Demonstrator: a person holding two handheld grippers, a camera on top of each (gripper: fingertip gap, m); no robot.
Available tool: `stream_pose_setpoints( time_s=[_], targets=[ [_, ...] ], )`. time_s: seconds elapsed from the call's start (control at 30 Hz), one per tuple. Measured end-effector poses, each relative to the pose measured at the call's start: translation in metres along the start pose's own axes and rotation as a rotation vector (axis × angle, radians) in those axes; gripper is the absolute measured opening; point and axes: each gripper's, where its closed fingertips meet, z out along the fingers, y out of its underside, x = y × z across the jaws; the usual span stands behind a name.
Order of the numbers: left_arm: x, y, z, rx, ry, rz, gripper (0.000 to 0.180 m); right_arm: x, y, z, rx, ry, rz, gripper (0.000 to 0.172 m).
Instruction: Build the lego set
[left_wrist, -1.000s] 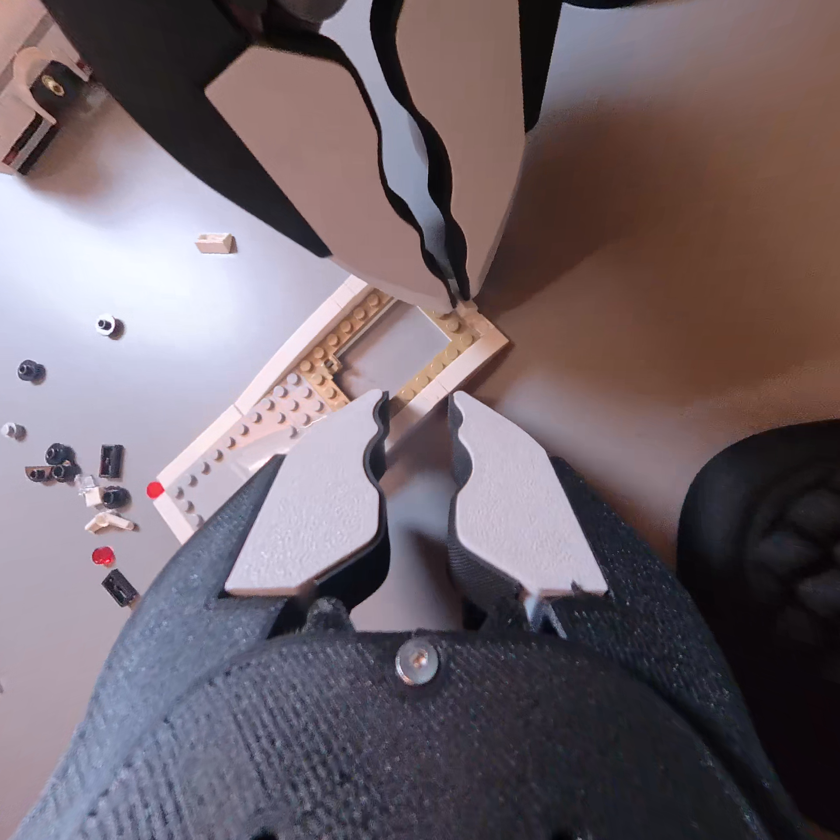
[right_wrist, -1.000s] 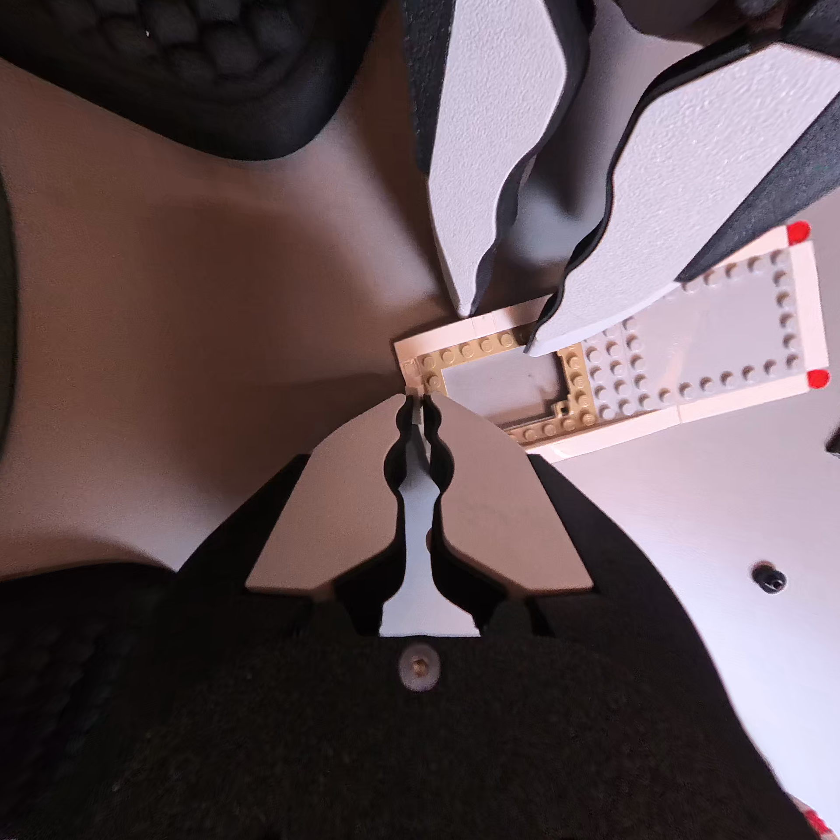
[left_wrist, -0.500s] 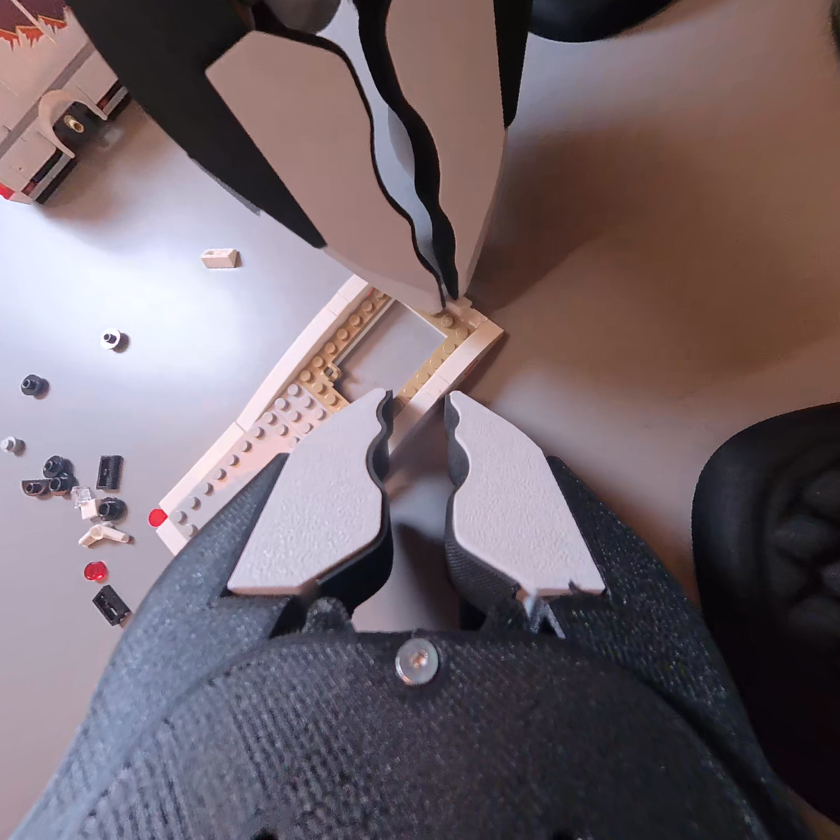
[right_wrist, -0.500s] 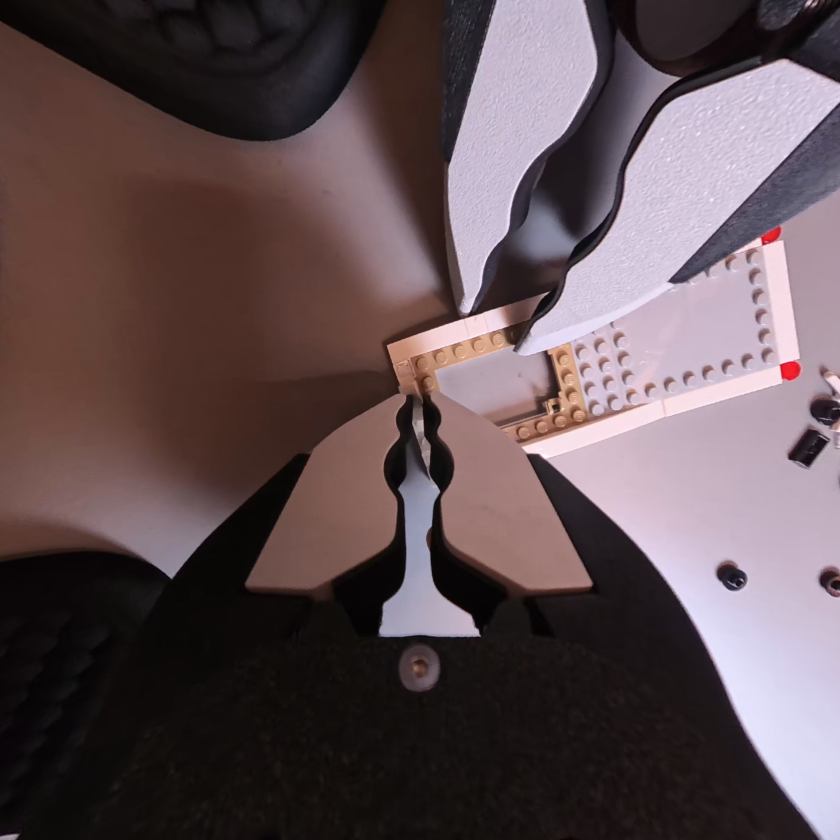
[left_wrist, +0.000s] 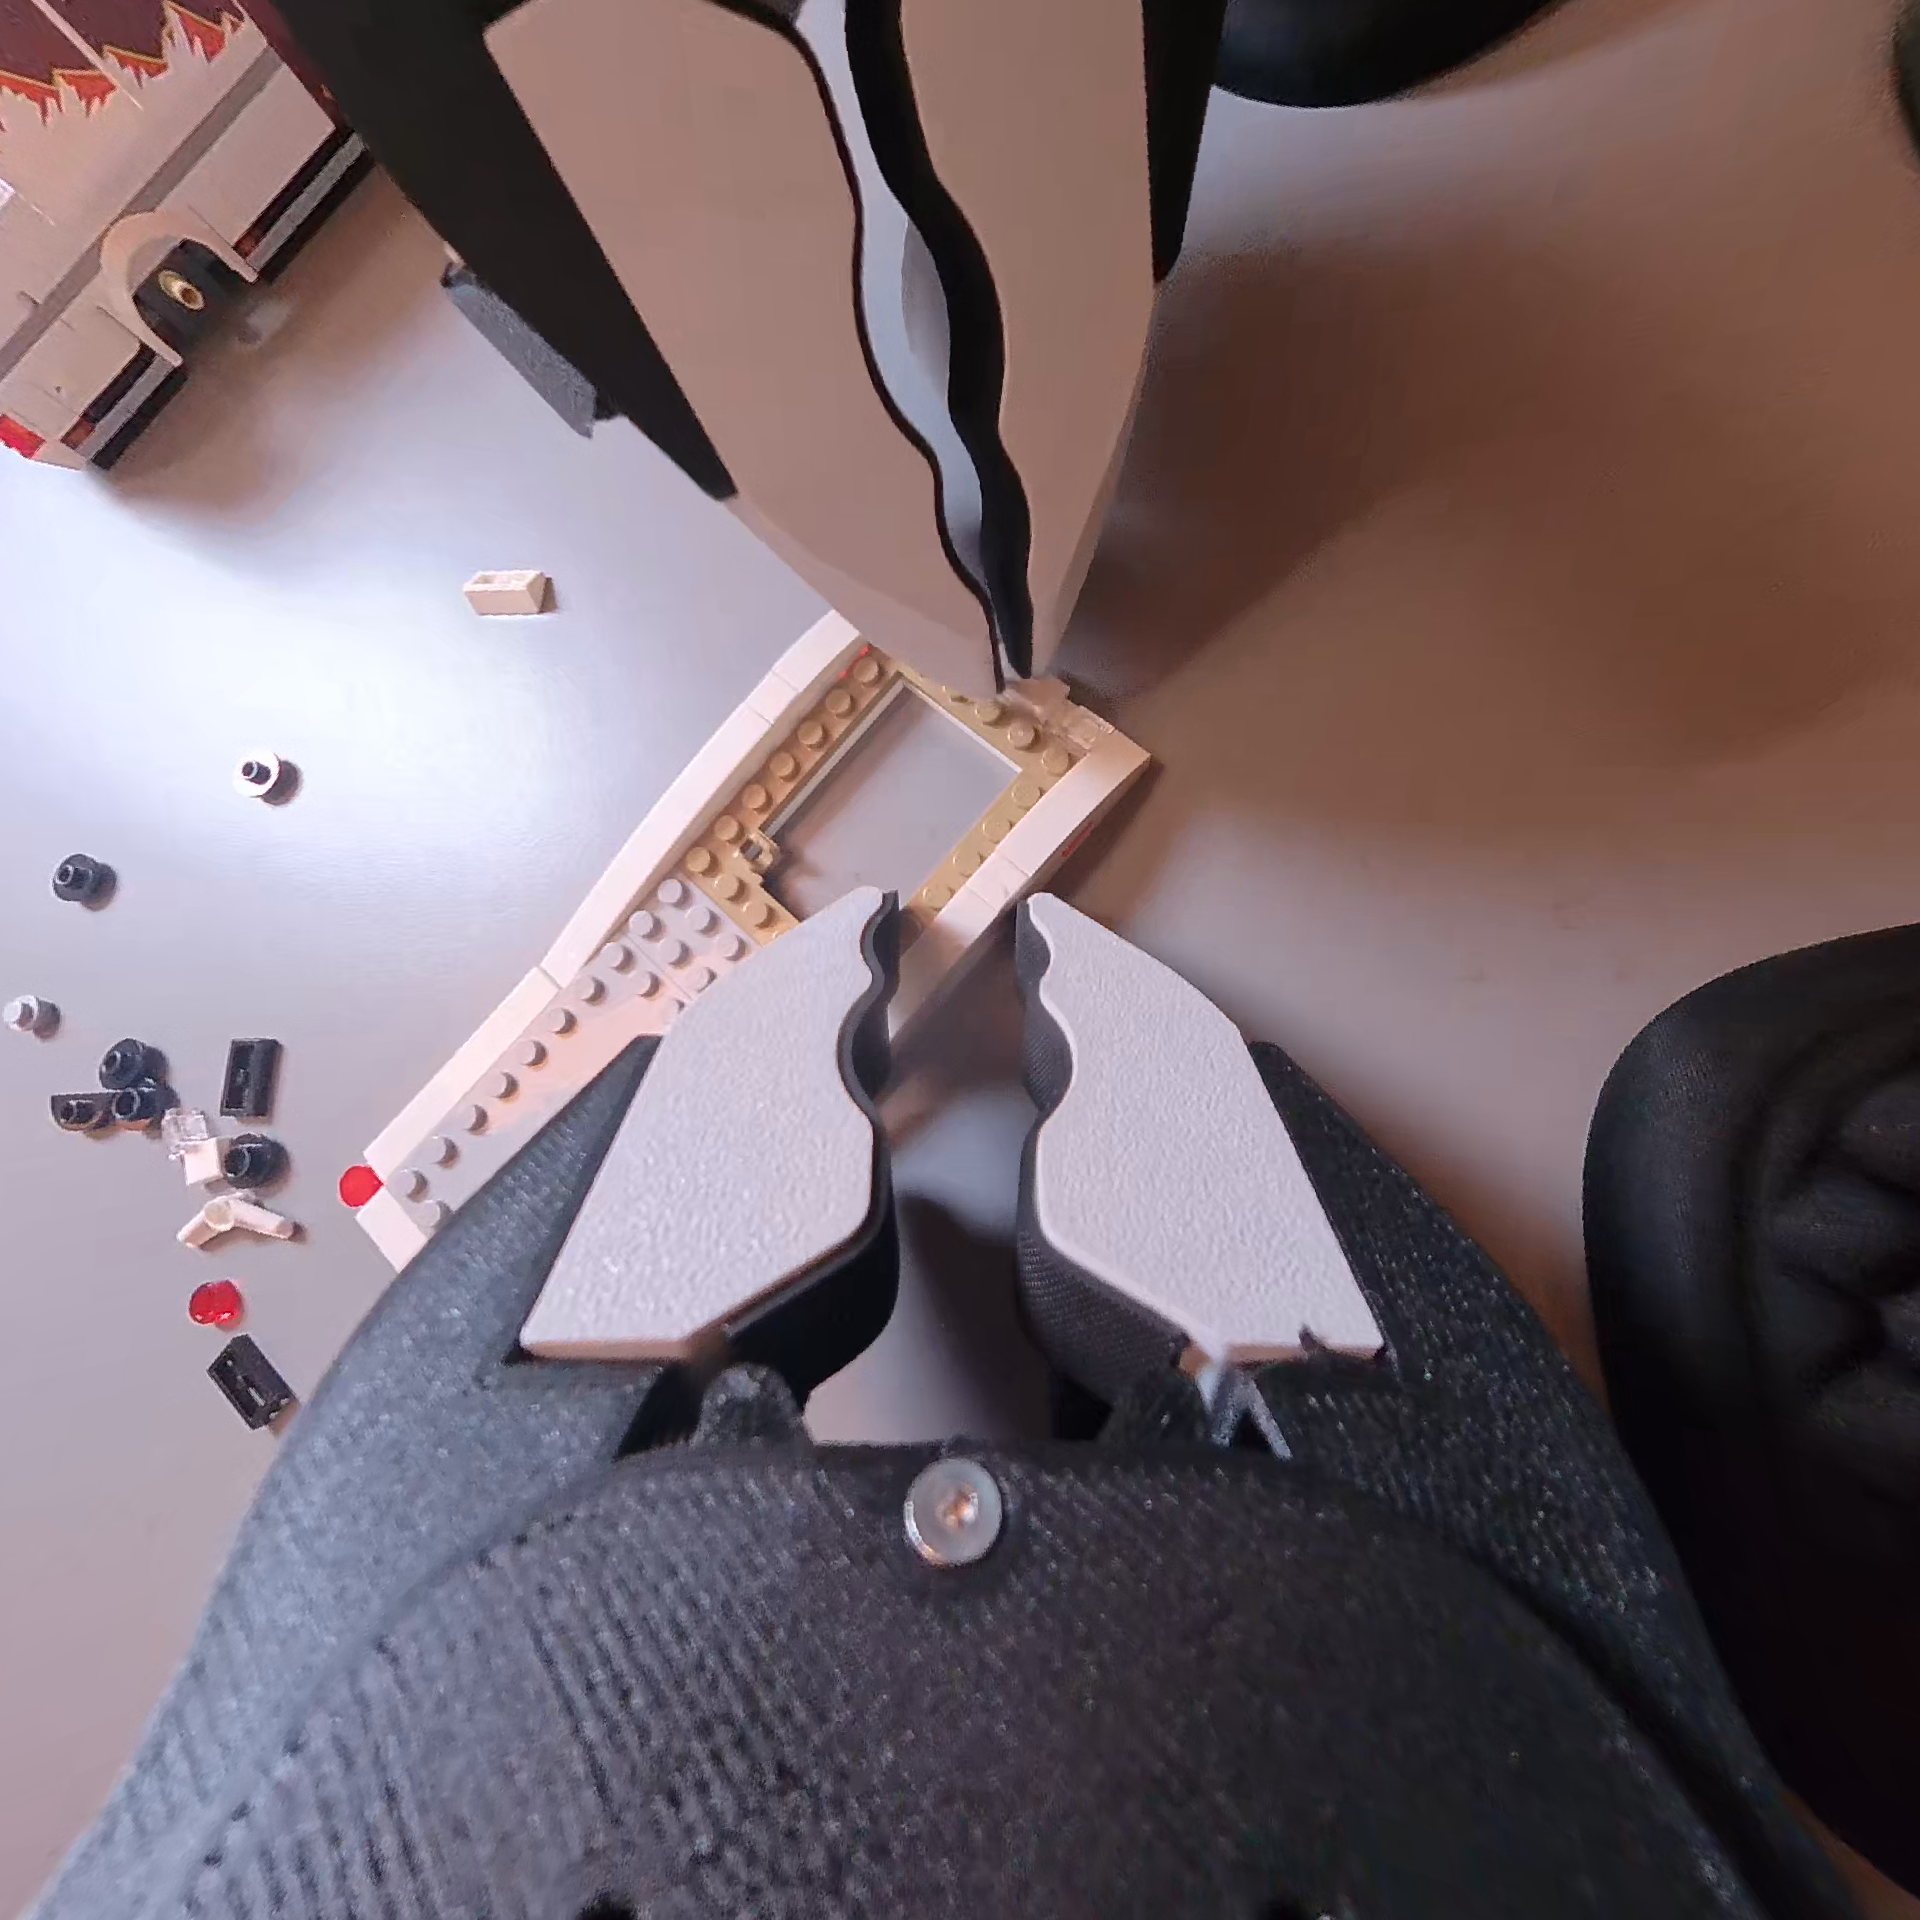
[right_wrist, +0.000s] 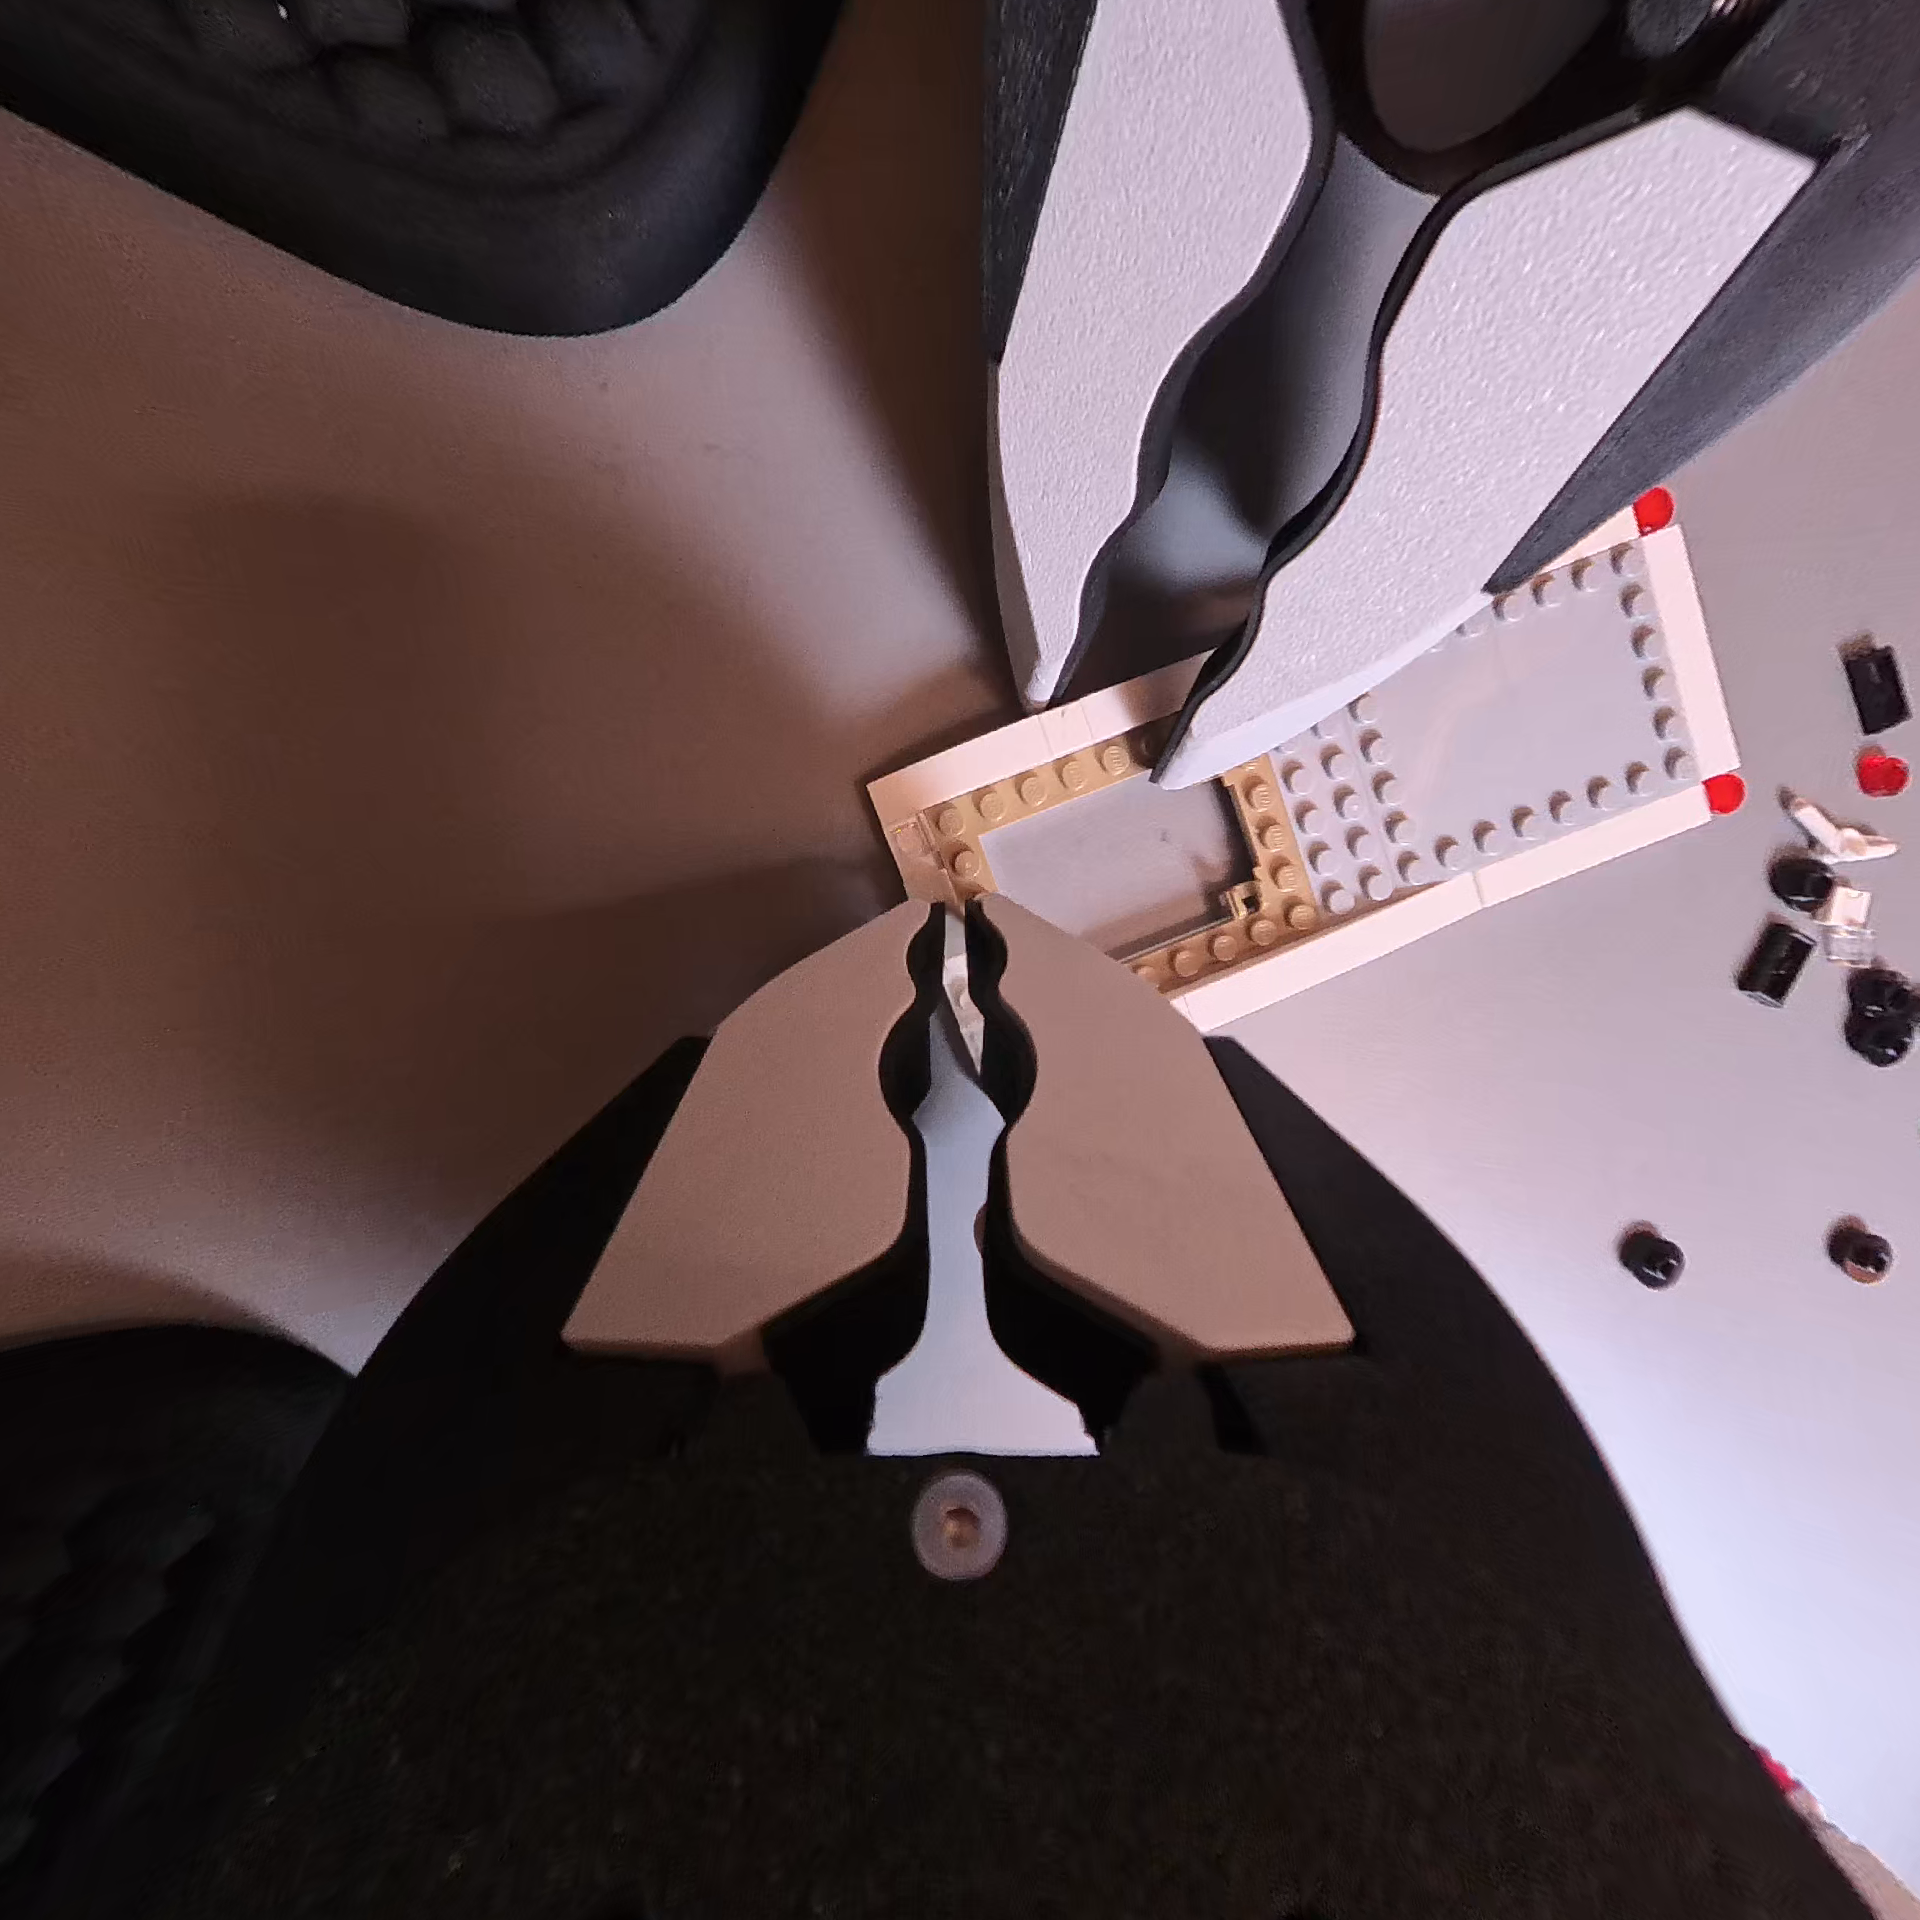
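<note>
Left gripper: light grey fingers, partly spread, straddling the white edge strip on one long side of the brick base; one fingertip lies over the base, the other just outside its rim — whether the pads press on the strip cannot be told.
Right gripper: tan fingers on a black body, drawn nearly together, tips down at the end corner of the base; a small pale piece shows in the narrow slit between them, but what it is and whether it is pinched cannot be told.
Brick base: long flat studded plate lying on the table between the two grippers — tan studded frame around a smooth grey panel at the near end, grey studded field beyond, white strips along both long sides, red round pieces at the far corners.
Table: smooth grey surface, partly in brown shadow.
Loose pieces: small black, white, clear and red bits scattered well apart from the base.
Tan brick: single, lying alone on the table.
Built model: tan, black and dark red, at the far edge of the table.
</note>
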Motion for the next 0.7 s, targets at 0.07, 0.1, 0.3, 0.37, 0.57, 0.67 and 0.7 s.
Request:
stream_pose_setpoints(
  time_s=[0.07, 0.1, 0.3, 0.37, 0.57, 0.67, 0.7],
  targets=[
    [0.0000, 0.0000, 0.0000, 0.000, -0.001, -0.001, 0.021, -0.0008, -0.0015, 0.0009, 0.008, -0.001, 0.002, 0.003],
    [0.0000, 0.0000, -0.0001, 0.001, -0.002, -0.001, 0.021, -0.0011, -0.0018, 0.0011, 0.007, 0.000, 0.002, 0.003],
    [0.0000, 0.0000, -0.0001, 0.005, -0.002, -0.003, 0.021, -0.0020, -0.0016, 0.0023, -0.014, 0.034, -0.015, 0.002],
    [0.0000, 0.0000, -0.0001, 0.007, -0.002, -0.003, 0.021, -0.0018, -0.0015, 0.0022, -0.022, 0.049, 0.000, 0.002],
    [0.0003, 0.0001, -0.0001, 0.005, -0.001, 0.006, 0.021, -0.0011, -0.0011, 0.0023, -0.031, 0.046, 0.068, 0.002],
    [0.0006, 0.0002, -0.0003, 0.008, 0.001, 0.007, 0.021, -0.0004, -0.0010, 0.0025, -0.049, 0.041, 0.087, 0.002],
    [0.0008, 0.0003, -0.0004, 0.009, 0.003, 0.008, 0.020, 0.0001, -0.0011, 0.0027, -0.051, 0.039, 0.101, 0.002]
  ],
)
